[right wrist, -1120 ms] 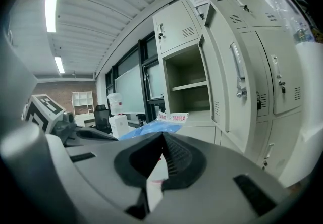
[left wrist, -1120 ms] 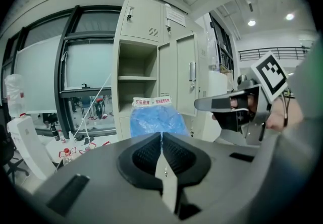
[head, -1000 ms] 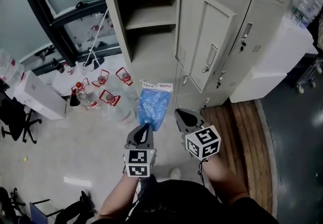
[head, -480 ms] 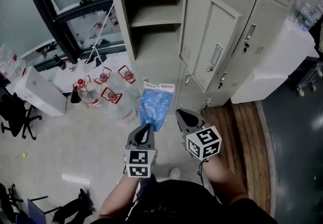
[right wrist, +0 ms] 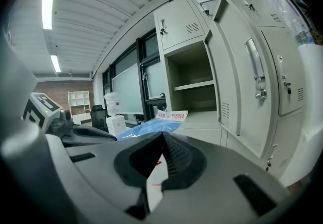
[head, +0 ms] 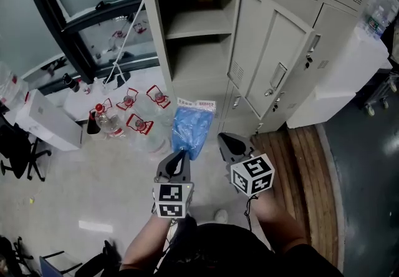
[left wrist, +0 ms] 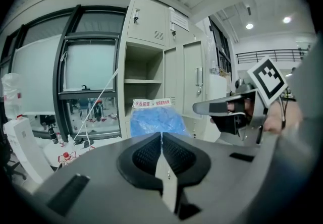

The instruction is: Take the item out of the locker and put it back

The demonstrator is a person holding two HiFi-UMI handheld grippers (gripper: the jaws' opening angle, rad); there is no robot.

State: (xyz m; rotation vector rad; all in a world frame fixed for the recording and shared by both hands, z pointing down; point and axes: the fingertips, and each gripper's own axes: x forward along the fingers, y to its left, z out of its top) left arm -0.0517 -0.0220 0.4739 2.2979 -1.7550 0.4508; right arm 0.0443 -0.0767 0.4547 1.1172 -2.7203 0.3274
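My left claw (head: 181, 156) is clamped on the crinkly blue plastic packet with a white printed header (head: 190, 131), just beside my closed, empty right claw (head: 225, 140), so I should carry it straight ahead into the open beige metal locker (head: 161, 38), clear of its swung-out door (head: 274, 60).

A blue bag (head: 191, 132) with white, red-printed header, pale beige locker (head: 274, 51), red-labelled clear bottles (head: 134, 122), brown wooden boards (head: 302, 163), and black-and-white square markers on the grey left gripper (head: 181, 156) and right gripper (head: 225, 140).
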